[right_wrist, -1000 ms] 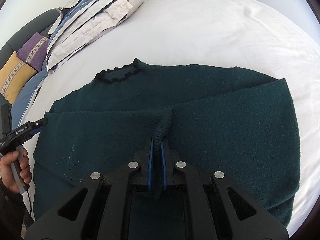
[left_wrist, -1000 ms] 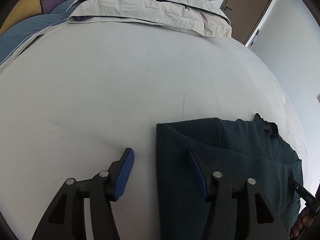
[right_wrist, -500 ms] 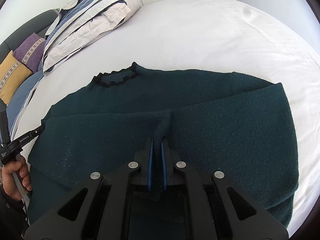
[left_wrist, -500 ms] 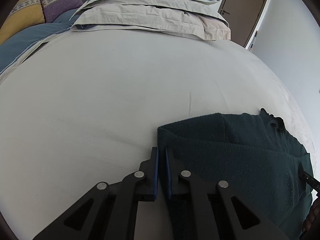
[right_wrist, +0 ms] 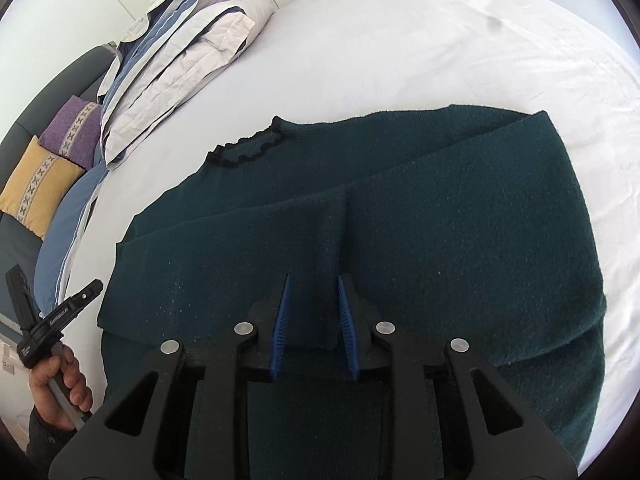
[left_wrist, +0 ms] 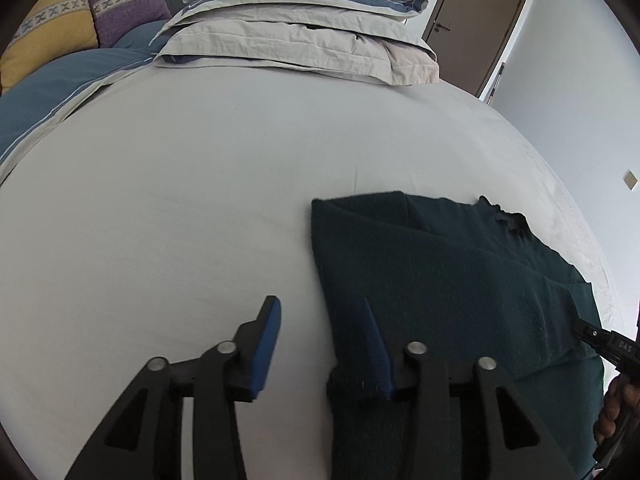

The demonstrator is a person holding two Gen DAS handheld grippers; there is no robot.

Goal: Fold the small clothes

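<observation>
A dark green knitted sweater (right_wrist: 440, 224) with a black frilled collar (right_wrist: 248, 148) lies flat on the white bed, both sleeves folded across its body. It also shows in the left wrist view (left_wrist: 440, 280). My left gripper (left_wrist: 320, 312) is open and empty, straddling the sweater's left folded edge. My right gripper (right_wrist: 312, 292) is open and empty above the folded sleeve ends at the sweater's middle. The left gripper also shows in the right wrist view (right_wrist: 80, 296), held by a hand.
The white bed sheet (left_wrist: 180, 200) spreads around the sweater. Stacked folded bedding and pillows (left_wrist: 304, 40) lie at the head of the bed. A yellow cushion (left_wrist: 48, 40) and a purple cushion (left_wrist: 124, 0) sit beside them. A brown door (left_wrist: 476, 24) stands behind.
Both grippers were shut on the sweater half a second ago and have opened, letting the fabric go. The sweater now lies flat. The left gripper was open a second ago.
</observation>
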